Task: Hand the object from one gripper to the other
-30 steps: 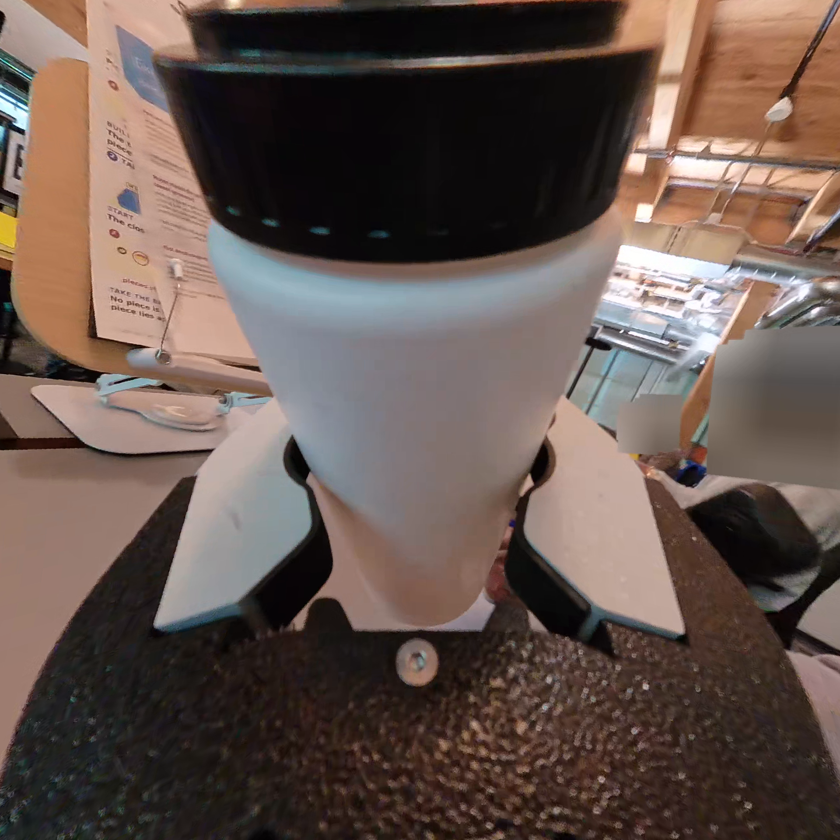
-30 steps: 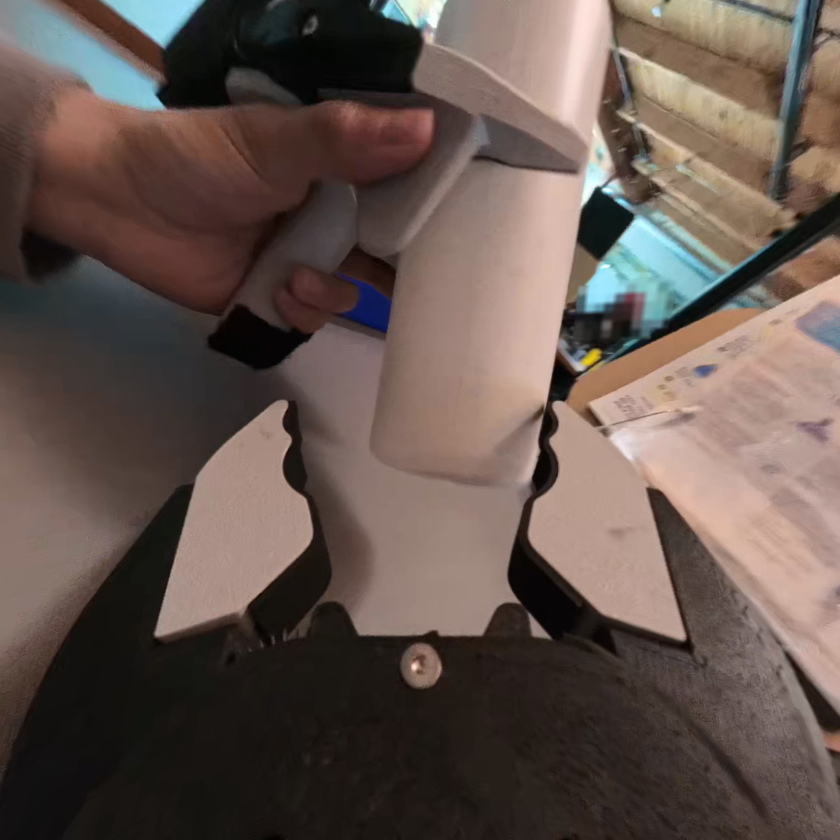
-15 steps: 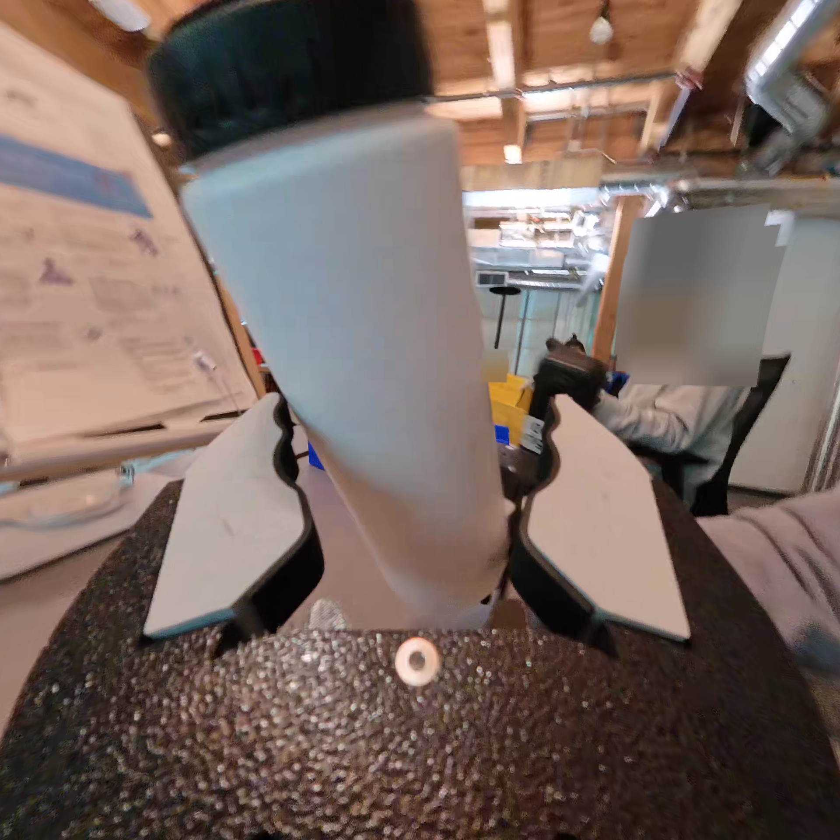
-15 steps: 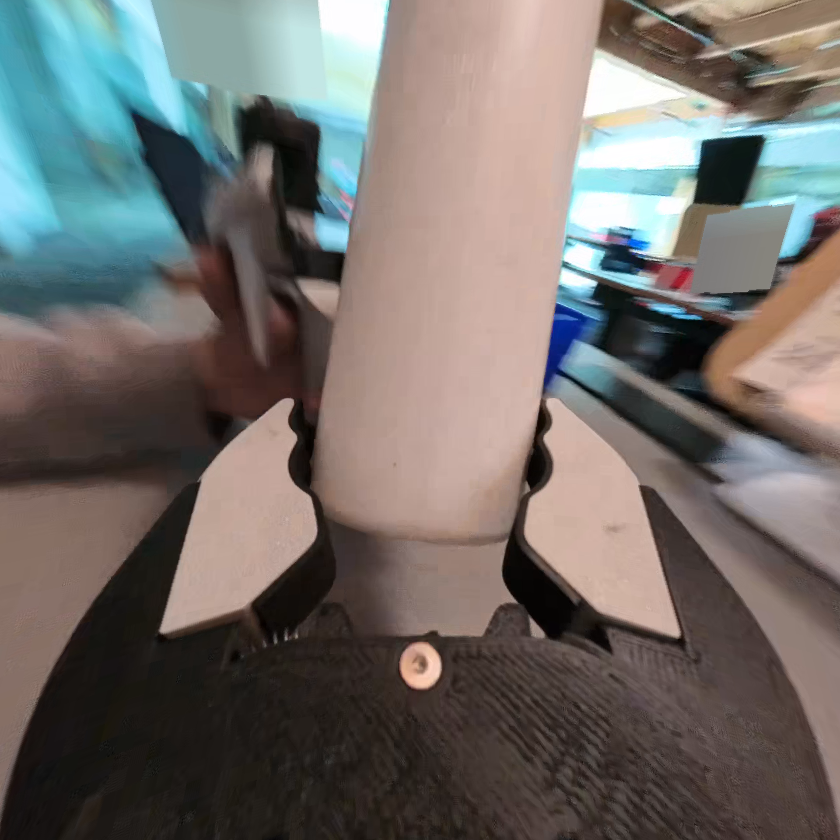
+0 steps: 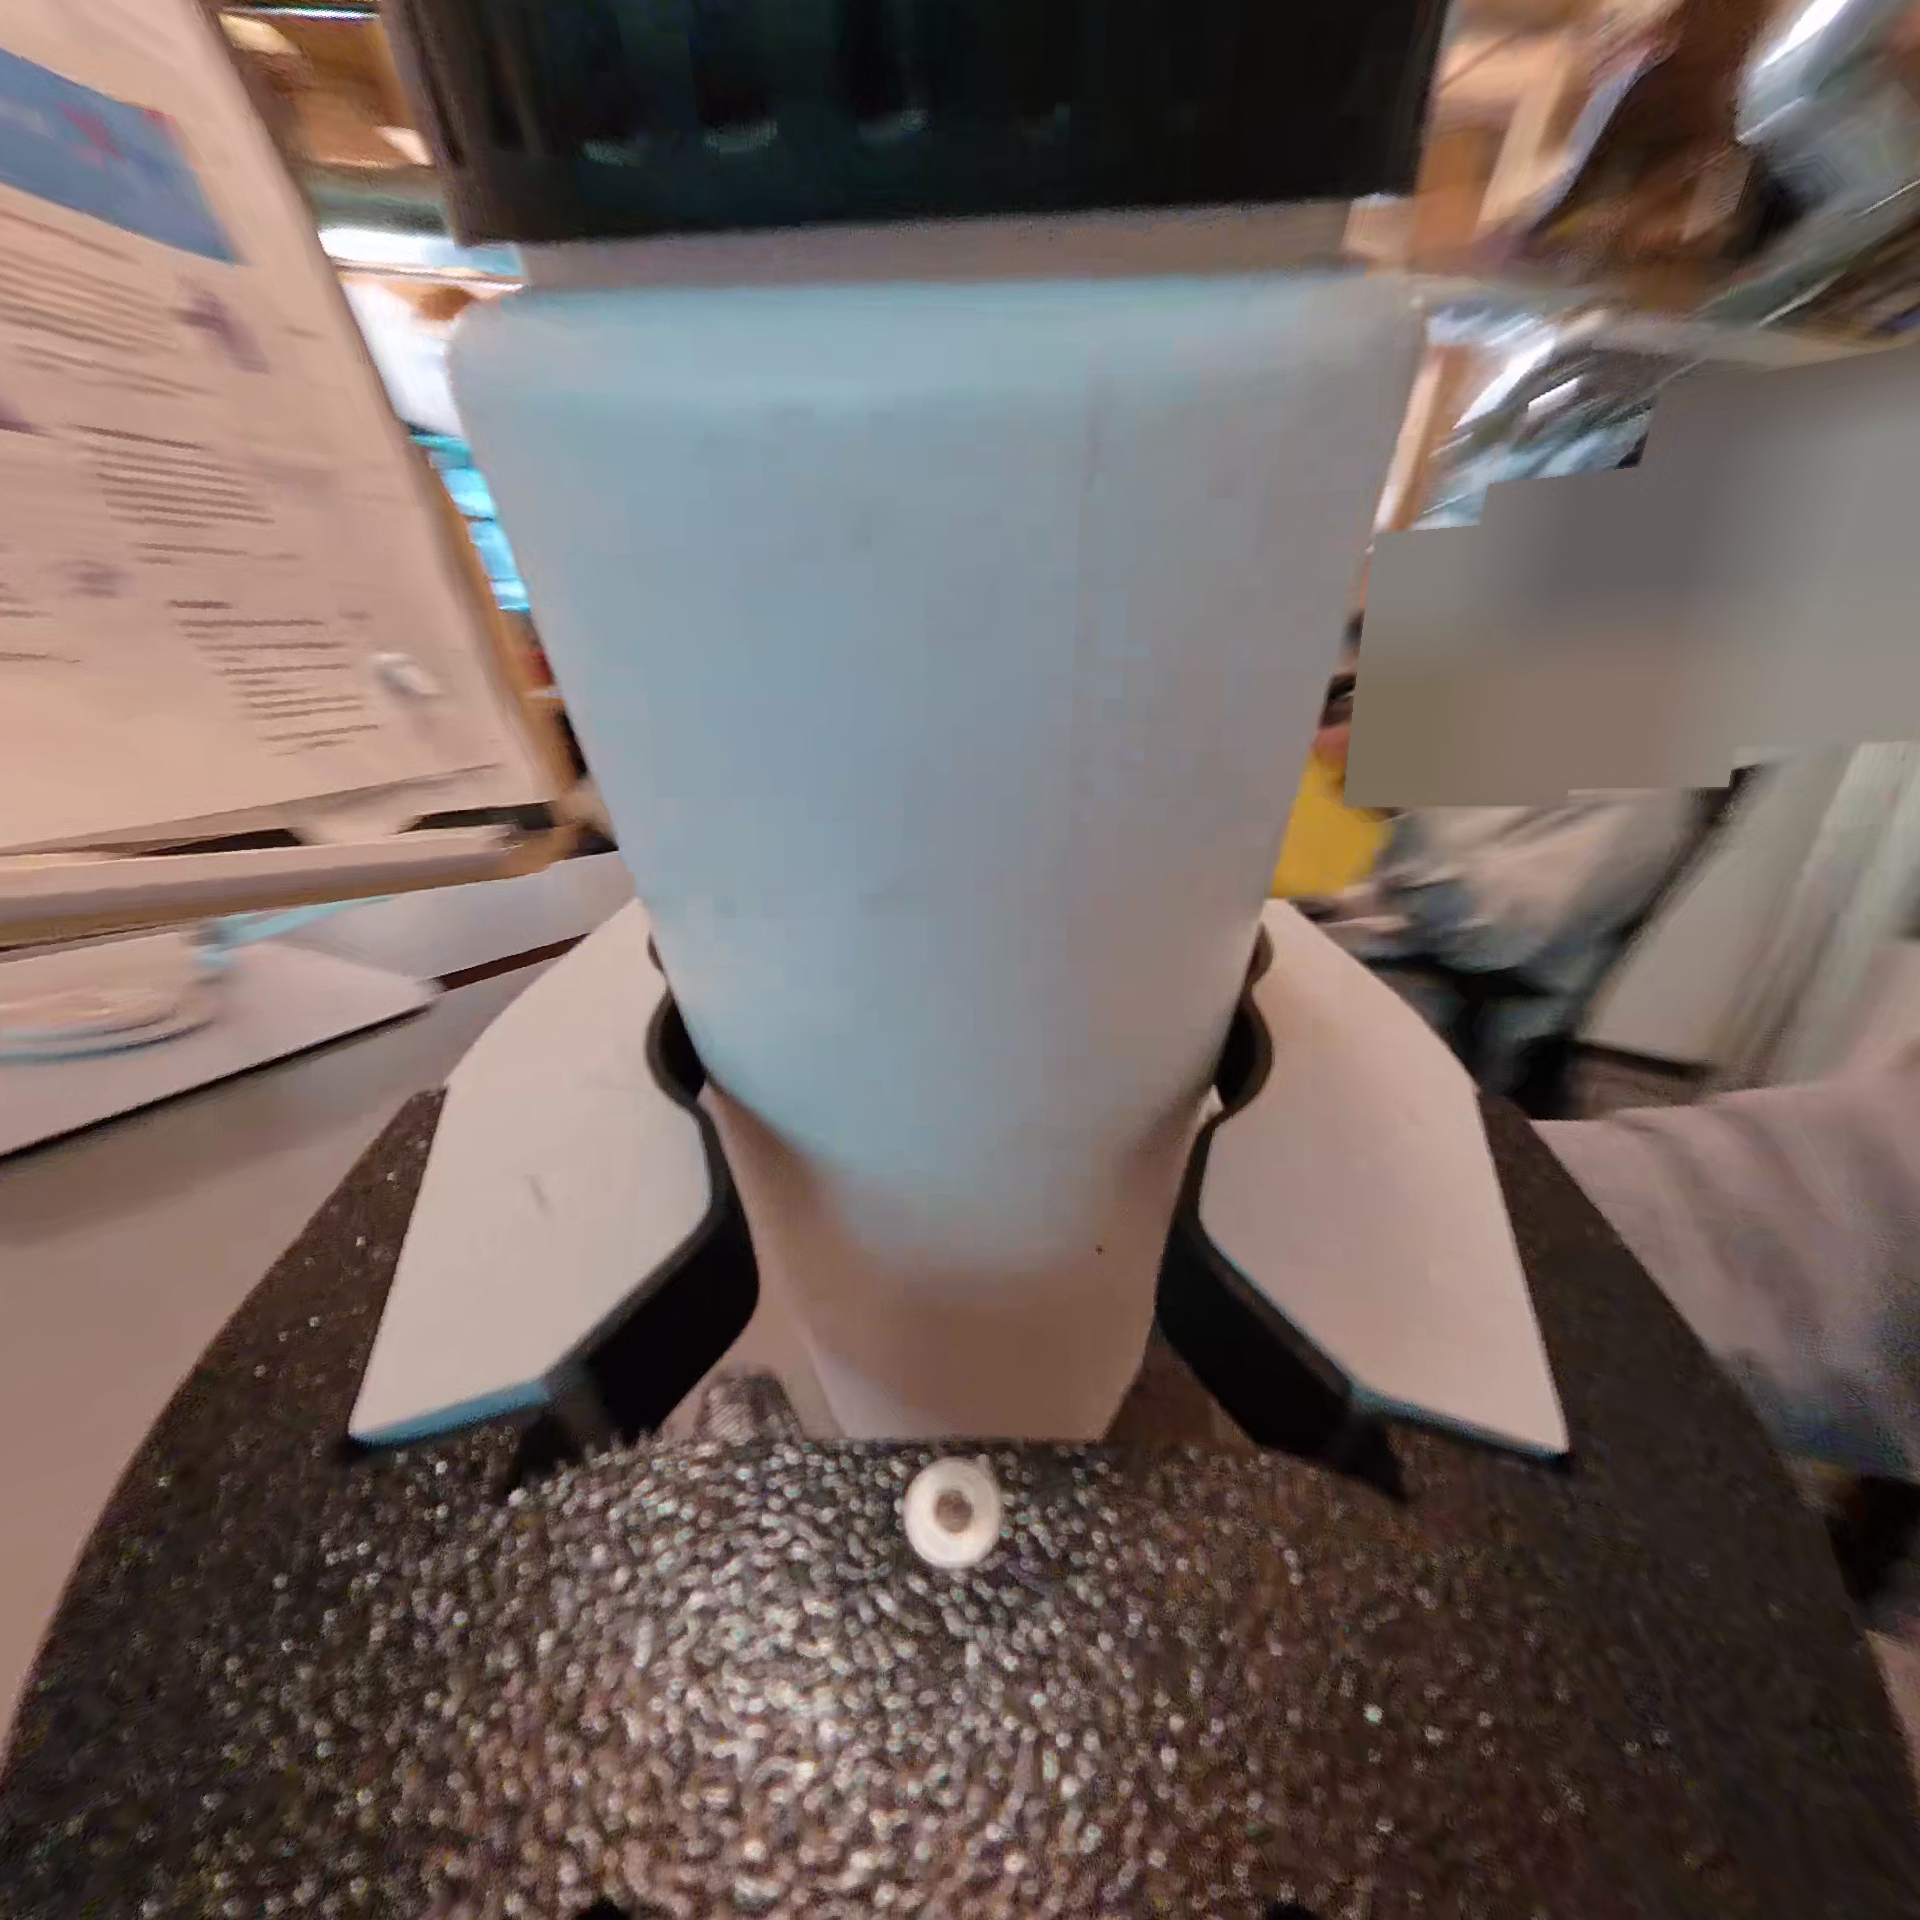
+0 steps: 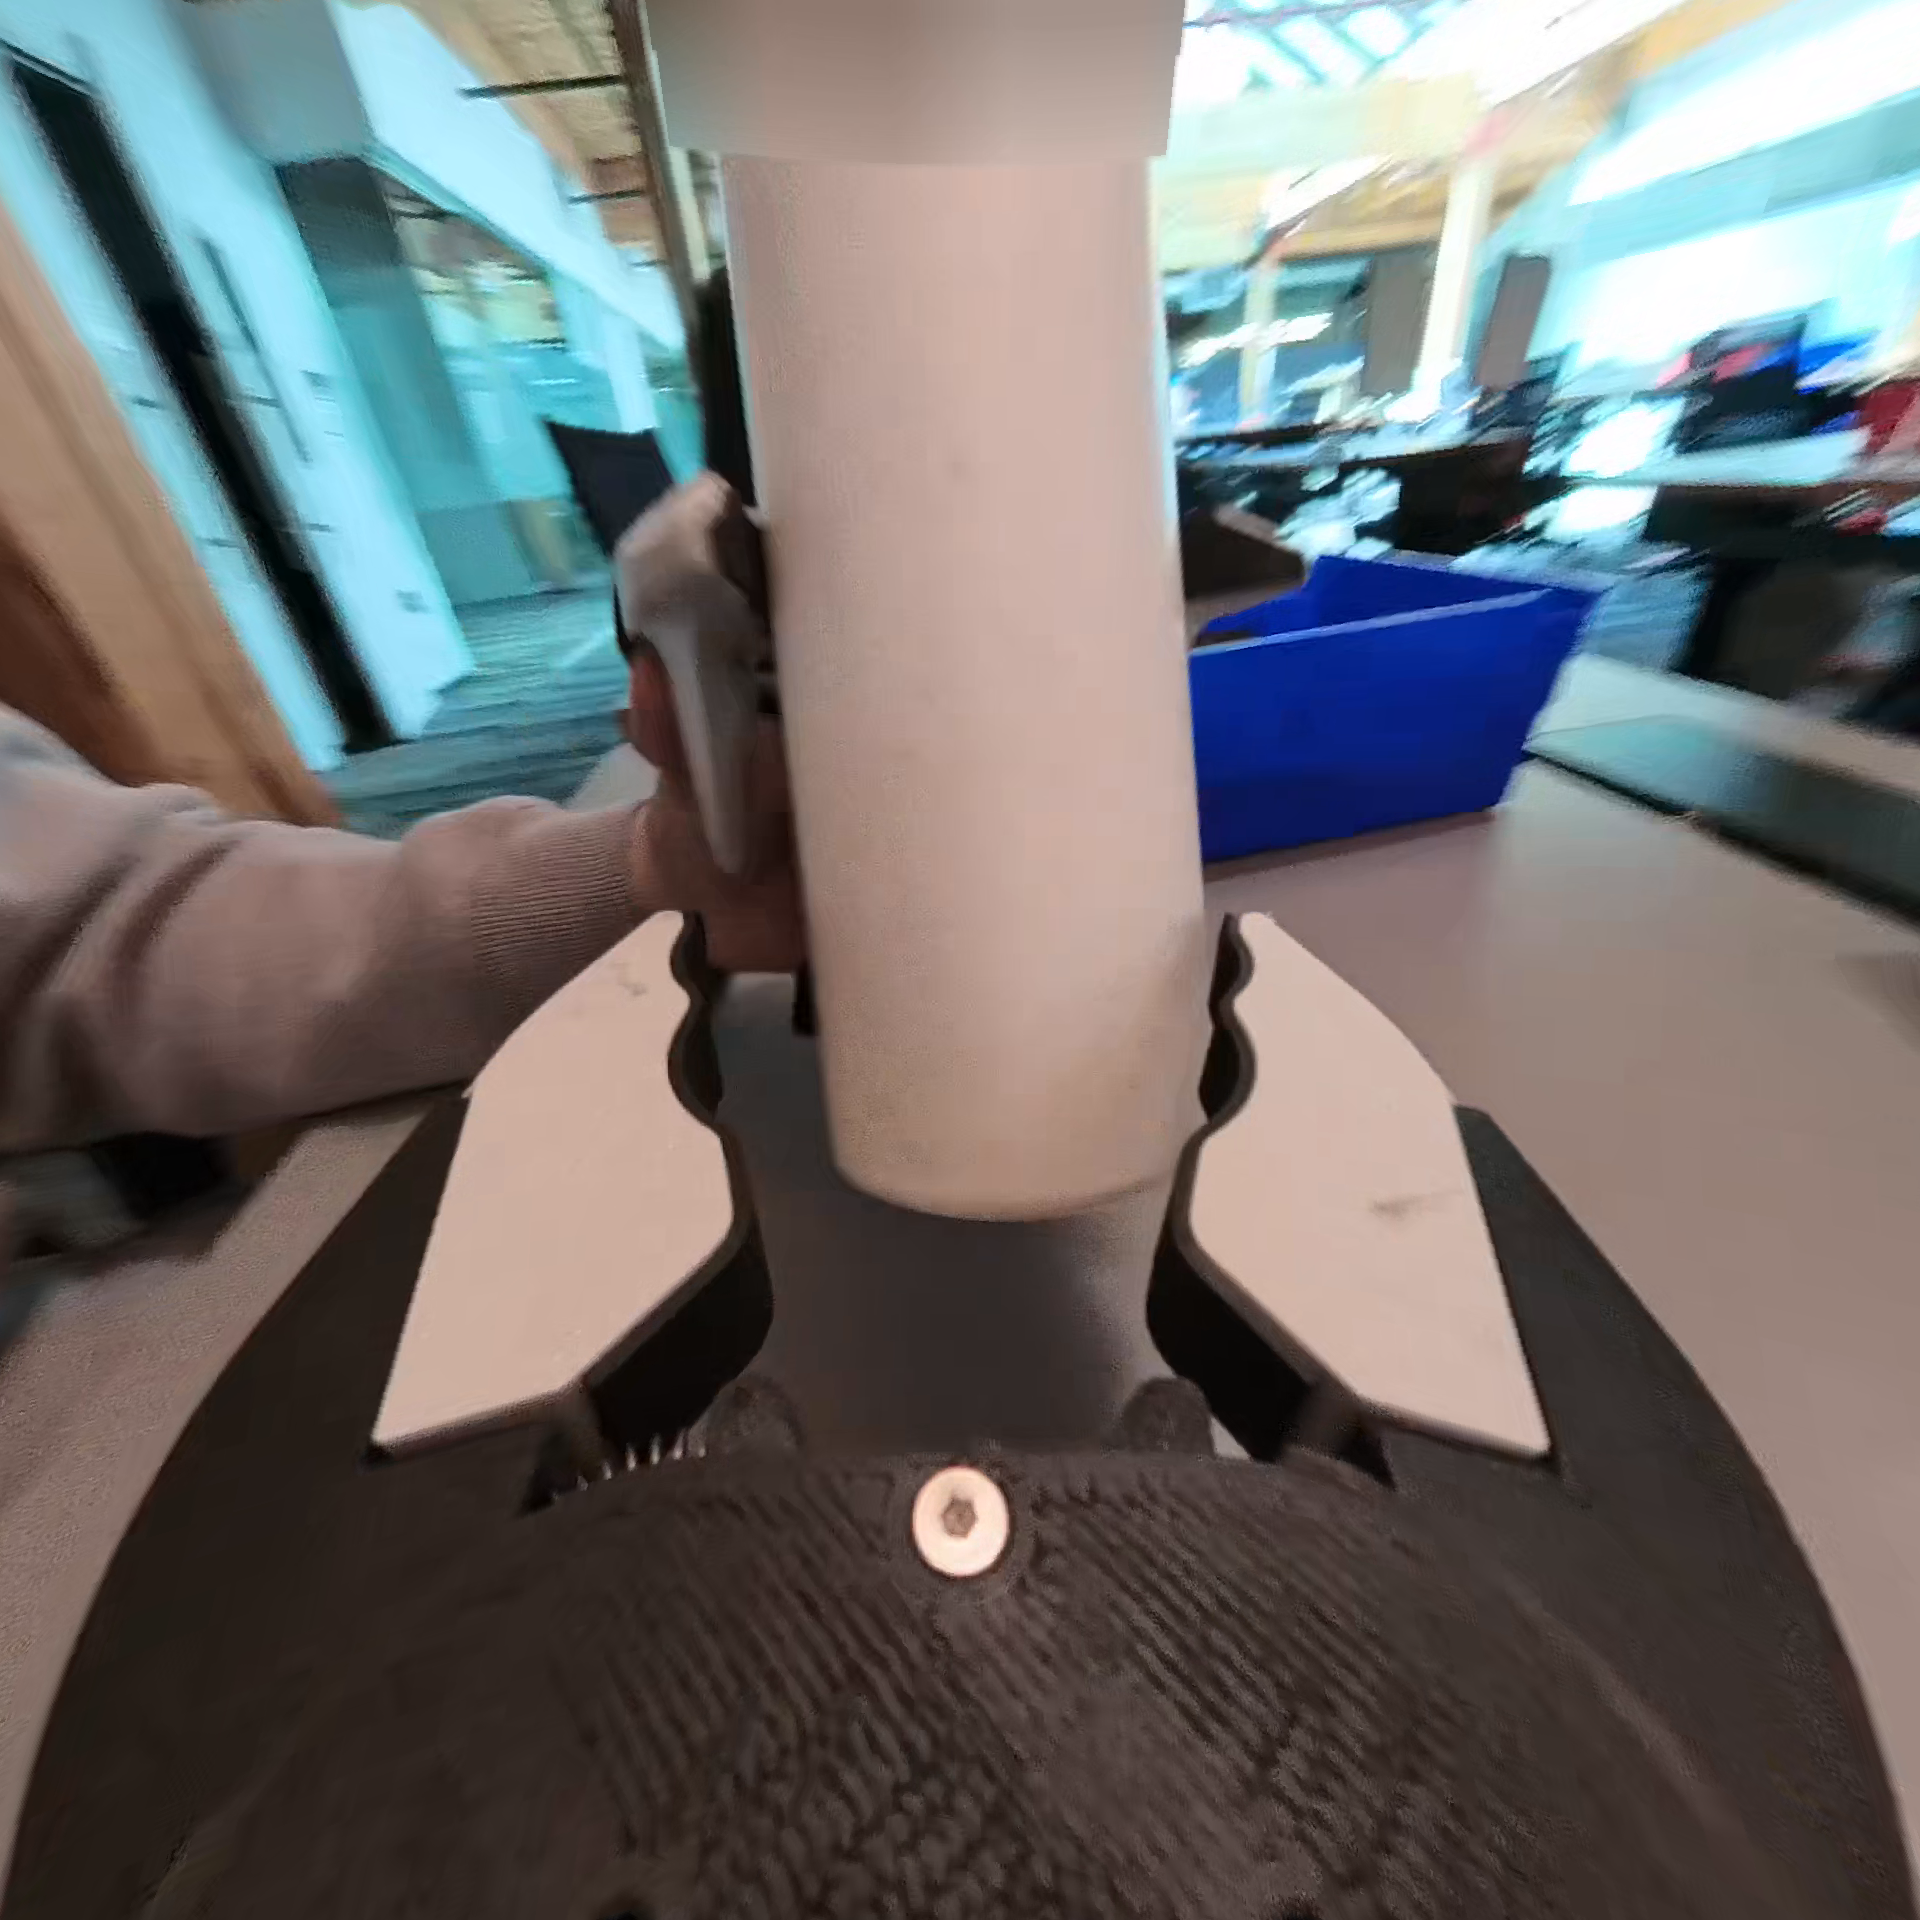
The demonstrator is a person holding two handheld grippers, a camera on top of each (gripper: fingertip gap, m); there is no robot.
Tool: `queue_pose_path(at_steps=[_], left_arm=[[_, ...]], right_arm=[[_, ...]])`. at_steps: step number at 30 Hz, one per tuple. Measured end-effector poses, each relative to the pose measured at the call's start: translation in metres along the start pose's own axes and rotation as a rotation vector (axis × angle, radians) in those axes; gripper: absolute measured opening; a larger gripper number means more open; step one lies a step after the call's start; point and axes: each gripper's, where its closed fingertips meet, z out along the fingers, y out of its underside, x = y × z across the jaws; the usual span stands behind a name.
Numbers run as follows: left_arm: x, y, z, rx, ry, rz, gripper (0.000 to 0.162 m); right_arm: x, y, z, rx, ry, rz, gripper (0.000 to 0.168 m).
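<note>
A white bottle (image 5: 935,675) with a black screw cap (image 5: 914,104) stands upright between my left gripper's (image 5: 951,966) fingers, which are shut on its lower body. In the right wrist view the same bottle (image 6: 977,623) hangs with its bottom end between my right gripper's (image 6: 961,966) fingers. The right finger touches it, and a gap shows on the left side, so this gripper is open around it. The left gripper (image 6: 691,644) shows behind the bottle's left side, held by a hand in a grey sleeve (image 6: 260,935).
A grey table (image 6: 1610,987) lies below, with a blue bin (image 6: 1371,686) at its far side. A printed poster on a board (image 5: 156,468) leans at the left. A seated person (image 5: 1507,883) is behind on the right. The background is blurred. Tip to tip, the grippers are about 6 cm apart.
Both views have swung with the motion. The bottle now stands straight and centred in the left gripper. In the right view it sits less tightly between the fingers, with a gap on the left.
</note>
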Motion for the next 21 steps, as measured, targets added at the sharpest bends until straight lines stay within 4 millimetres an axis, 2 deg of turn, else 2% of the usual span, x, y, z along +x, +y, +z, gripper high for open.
queue_pose_path(at_steps=[3, 7, 9, 12, 16, 19, 21], left_arm=[[-0.03, 0.006, -0.006, -0.113, -0.287, 0.201, 0.098], [-0.042, 0.011, -0.008, -0.311, -0.552, 0.612, 0.098], [-0.042, 0.014, -0.006, -0.385, -0.633, 0.806, 0.098], [-0.034, 0.02, 0.003, -0.447, -0.662, 1.009, 0.098], [-0.024, 0.027, 0.013, -0.45, -0.626, 1.104, 0.098], [-0.012, 0.024, 0.017, -0.354, -0.533, 1.078, 0.098], [-0.008, 0.022, 0.015, -0.304, -0.471, 0.959, 0.095]], right_arm=[[0.011, -0.031, -0.012, 0.124, 0.164, -0.176, 0.099], [0.001, -0.066, -0.021, 0.25, 0.24, -0.299, 0.101], [-0.002, -0.072, -0.021, 0.274, 0.255, -0.303, 0.099], [0.0, -0.066, -0.014, 0.235, 0.303, -0.319, 0.097], [-0.004, -0.066, -0.014, 0.268, 0.355, -0.421, 0.087], [-0.004, -0.07, -0.018, 0.274, 0.248, -0.271, 0.086], [0.006, -0.081, -0.034, 0.375, 0.242, -0.175, 0.086]])
